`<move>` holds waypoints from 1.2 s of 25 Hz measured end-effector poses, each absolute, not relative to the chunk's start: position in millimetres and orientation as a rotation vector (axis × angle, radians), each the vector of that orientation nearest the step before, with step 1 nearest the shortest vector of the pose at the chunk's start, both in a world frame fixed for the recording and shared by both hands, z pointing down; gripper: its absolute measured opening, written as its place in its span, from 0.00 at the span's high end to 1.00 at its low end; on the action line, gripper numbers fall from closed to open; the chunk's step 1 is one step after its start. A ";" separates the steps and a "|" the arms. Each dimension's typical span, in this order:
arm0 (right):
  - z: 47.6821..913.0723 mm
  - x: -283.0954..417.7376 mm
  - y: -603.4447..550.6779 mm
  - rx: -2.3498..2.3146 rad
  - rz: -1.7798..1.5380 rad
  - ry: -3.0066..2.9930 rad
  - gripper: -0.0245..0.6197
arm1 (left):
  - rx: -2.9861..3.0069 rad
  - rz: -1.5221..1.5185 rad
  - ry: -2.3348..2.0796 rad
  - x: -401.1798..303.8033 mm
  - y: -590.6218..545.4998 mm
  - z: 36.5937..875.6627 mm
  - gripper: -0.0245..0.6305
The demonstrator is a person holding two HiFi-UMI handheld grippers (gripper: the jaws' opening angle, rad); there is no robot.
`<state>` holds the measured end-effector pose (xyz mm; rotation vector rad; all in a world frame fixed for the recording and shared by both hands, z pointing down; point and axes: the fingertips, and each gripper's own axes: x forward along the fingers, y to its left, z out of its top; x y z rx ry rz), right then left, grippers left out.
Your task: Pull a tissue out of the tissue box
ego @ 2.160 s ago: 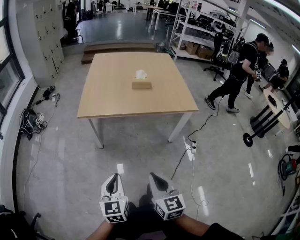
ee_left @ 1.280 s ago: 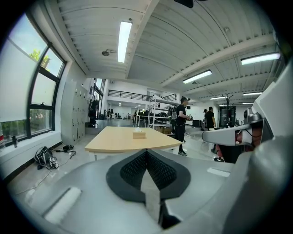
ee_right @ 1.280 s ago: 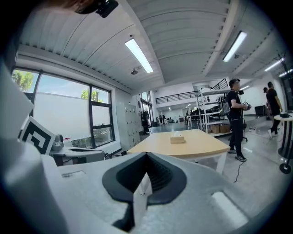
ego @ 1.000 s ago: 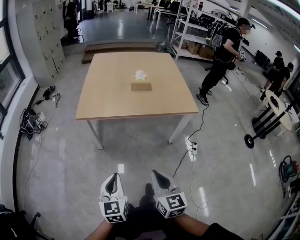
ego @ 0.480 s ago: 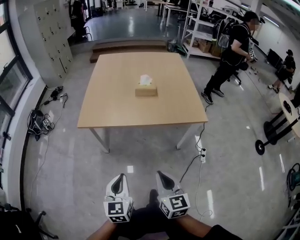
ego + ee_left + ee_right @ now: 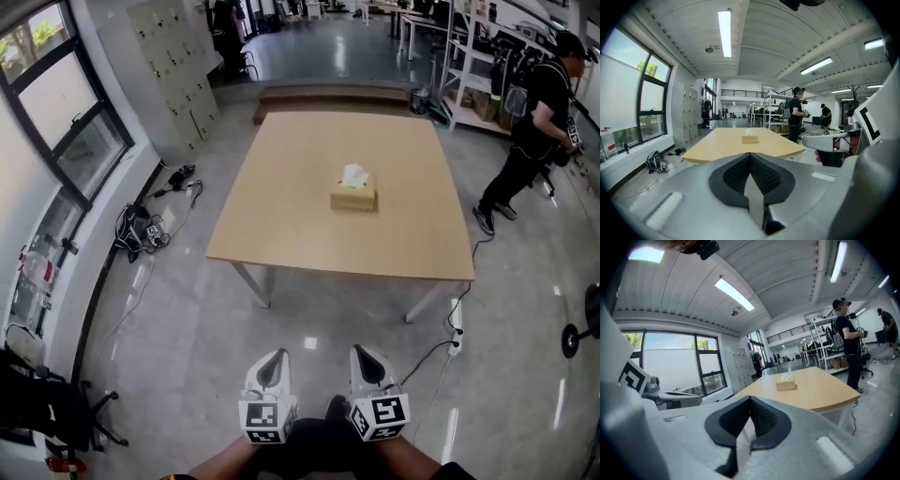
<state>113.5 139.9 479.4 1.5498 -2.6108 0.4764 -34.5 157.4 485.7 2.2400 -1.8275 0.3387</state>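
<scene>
Currently both tools sit at the lower centre of the head view: left tool (image 6: pixel 271 362) and right tool (image 6: pixel 365 357), each with jaws pressed together and gripping nothing. Beyond a stretch of floor (image 6: pixel 187 319) stands the desk (image 6: pixel 281 225). The tissue box (image 6: pixel 353 198) rests near the desk's middle (upper centre of frame), with a tissue (image 6: pixel 354 174) protruding on top. The step in hand appears to be the approach. Close in first, open one tool before reaching, then pinch the tissue above the box.
</scene>
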 end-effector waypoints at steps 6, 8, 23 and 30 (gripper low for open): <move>481.7 115.8 121.1 1.498 0.488 -2.641 0.97 | 2.198 0.348 -1.881 -34.3 143.9 484.2 0.93; 481.1 116.5 113.1 1.503 0.486 -2.643 0.97 | 2.196 0.350 -1.881 -33.8 137.7 483.6 0.93; 488.7 121.6 48.8 1.611 0.481 -2.496 0.97 | 2.385 0.312 -1.587 5.5 20.2 504.8 0.93; 472.5 98.7 -5.2 1.706 0.447 -2.414 0.97 | 2.451 0.263 -1.514 -18.6 -43.2 491.4 0.93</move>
